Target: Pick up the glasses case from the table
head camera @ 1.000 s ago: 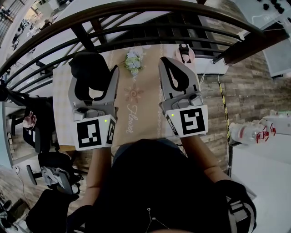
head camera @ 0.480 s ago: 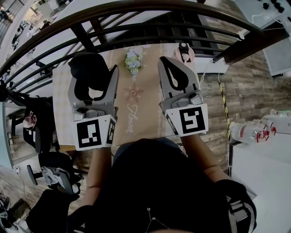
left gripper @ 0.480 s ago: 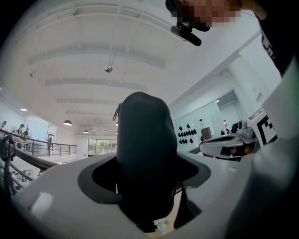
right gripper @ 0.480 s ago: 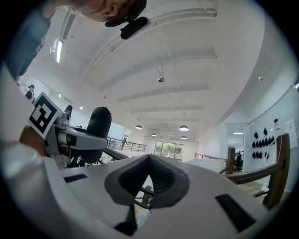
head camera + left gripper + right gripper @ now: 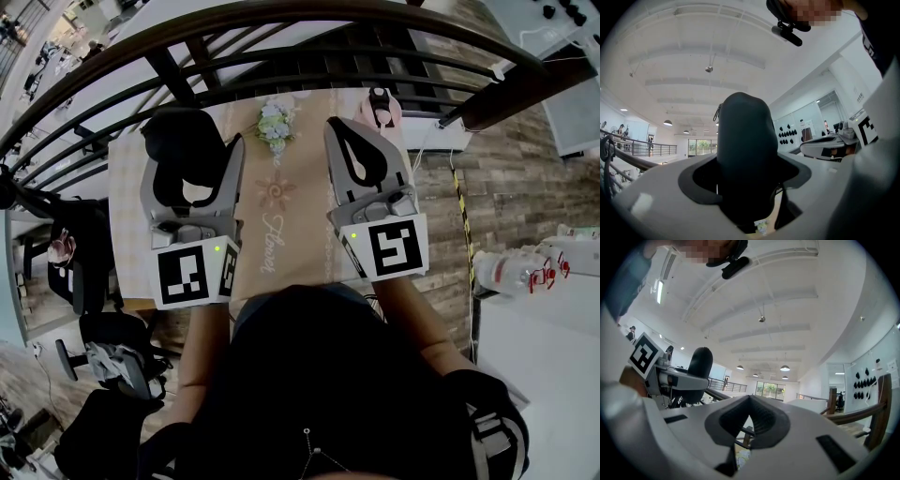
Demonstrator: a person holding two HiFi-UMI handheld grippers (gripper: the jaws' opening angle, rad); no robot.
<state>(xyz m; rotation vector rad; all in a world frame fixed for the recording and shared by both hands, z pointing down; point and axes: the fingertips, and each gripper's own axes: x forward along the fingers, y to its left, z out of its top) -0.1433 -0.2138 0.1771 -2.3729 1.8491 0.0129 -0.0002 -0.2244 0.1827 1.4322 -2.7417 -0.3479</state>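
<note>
The glasses case (image 5: 181, 142) is a dark, rounded case, and my left gripper (image 5: 192, 157) is shut on it, held off the table (image 5: 127, 225) at the left. In the left gripper view the glasses case (image 5: 742, 150) stands up between the pale fingers (image 5: 661, 197) and fills the gap. My right gripper (image 5: 339, 131) is held beside it at the right, jaws shut with nothing between them. In the right gripper view its fingertips meet at a point (image 5: 750, 401), and the glasses case (image 5: 700, 363) shows at the left in the other gripper.
A beige runner (image 5: 281, 234) with a flower print lies along the table. A small bouquet (image 5: 275, 125) sits at its far end, a pink object (image 5: 380, 111) at the far right. A dark curved railing (image 5: 281, 56) runs beyond the table. A chair (image 5: 84, 272) stands at the left.
</note>
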